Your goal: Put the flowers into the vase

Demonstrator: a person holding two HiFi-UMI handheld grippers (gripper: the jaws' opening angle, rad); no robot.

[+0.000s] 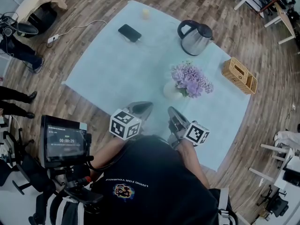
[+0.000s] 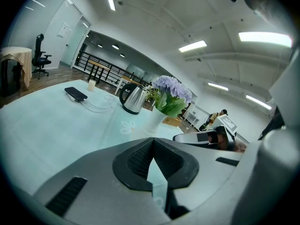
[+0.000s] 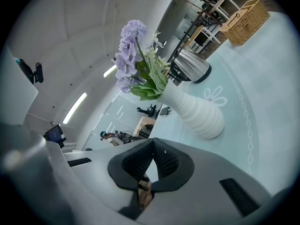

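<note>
A bunch of purple flowers (image 1: 191, 80) with green leaves stands in a white ribbed vase (image 1: 171, 90) near the middle of the table, stems inside the neck. Both grippers rest side by side near the table's front edge, short of the vase. My left gripper (image 1: 145, 106) is shut and holds nothing. My right gripper (image 1: 172, 110) is shut too, also with nothing in it. In the right gripper view the vase (image 3: 199, 114) and flowers (image 3: 133, 55) rise just beyond the closed jaws (image 3: 153, 142). The left gripper view has the closed jaws (image 2: 152, 142) with the vase (image 2: 154, 121) ahead.
A light blue cloth (image 1: 108, 74) covers the table. A steel kettle (image 1: 194, 36) stands behind the vase, a black phone (image 1: 129, 33) with a cable lies at the back left, and a wicker basket (image 1: 240, 75) sits at the right edge. A small pale cup (image 1: 146, 13) stands at the far edge.
</note>
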